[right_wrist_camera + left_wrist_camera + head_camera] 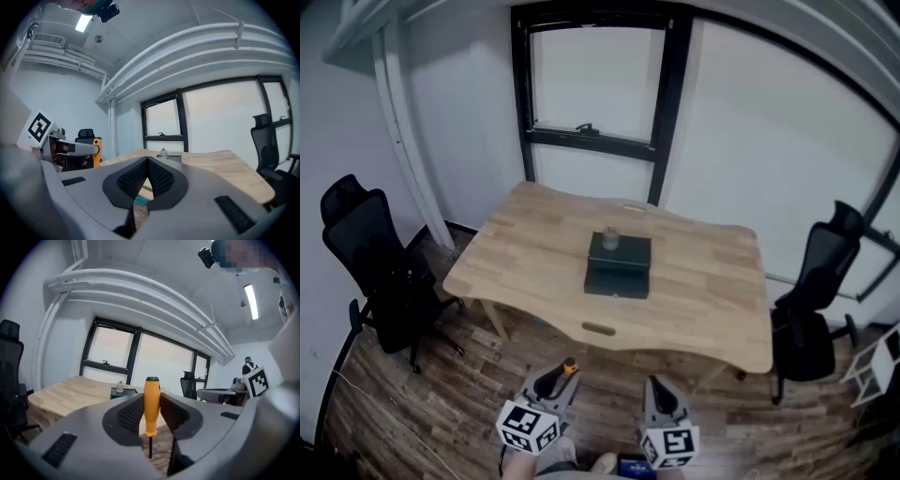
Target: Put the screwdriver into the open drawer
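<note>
Gripping screwdriver upright by orange handle with left gripper, shaft down, 6 o'clock of box on table. Closed, empty right gripper alongside. Likely light, stiff, smooth; best gripped mid-handle.

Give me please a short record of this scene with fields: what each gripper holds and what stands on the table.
left gripper: shut on the screwdriver, orange handle up, shaft down
right gripper: shut, nothing between its jaws
table: light wood, ahead of both grippers
on table: dark box near the middle, small bottle on top of it
box open or closed: cannot tell from these views
chairs: black chair left of the table, another right of it
</note>
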